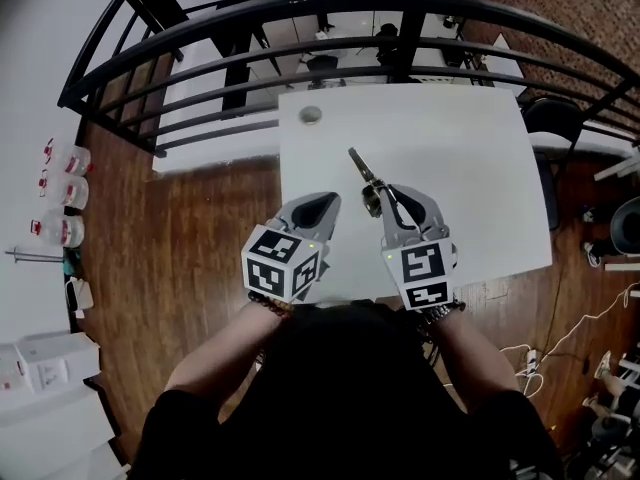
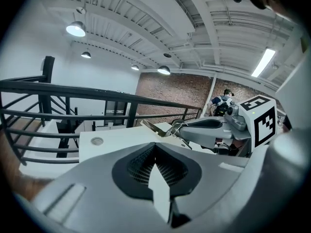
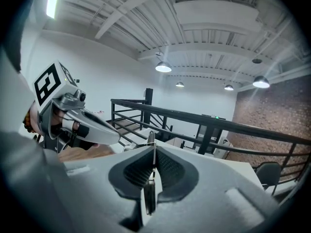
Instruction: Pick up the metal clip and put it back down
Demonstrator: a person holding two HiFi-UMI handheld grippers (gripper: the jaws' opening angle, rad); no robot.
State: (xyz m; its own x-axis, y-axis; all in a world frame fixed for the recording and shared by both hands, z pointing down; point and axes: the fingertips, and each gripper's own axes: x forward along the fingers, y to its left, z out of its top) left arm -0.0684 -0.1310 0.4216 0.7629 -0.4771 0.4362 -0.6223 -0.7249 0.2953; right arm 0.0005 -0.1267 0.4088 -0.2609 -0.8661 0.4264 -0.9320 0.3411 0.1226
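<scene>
A white table stands on a dark wooden floor, pushed up against a curved black railing. The room beyond has a lower level past the bars. Near the table's far left corner lies a small round disc. A black chair sits off the right edge, white cables trail over the floor on that side, and a few bottles stand by the wall on the left.

The right gripper has its jaws pressed together on the metal clip. The clip sticks out past the tips over the middle of the table (whether it touches the top cannot be told). The left gripper is just beside it, jaws together with nothing between them.

Only the two gripper views show the room above the railing: a white beamed ceiling with hanging lamps and a brick wall. The left gripper view shows the clip from the side, with its flat blade and wire loops at the right gripper's tips. The right gripper view shows it edge-on, a thin metal strip running down between the ribbed pads. The head view alone shows the person's forearms and the whole tabletop.
</scene>
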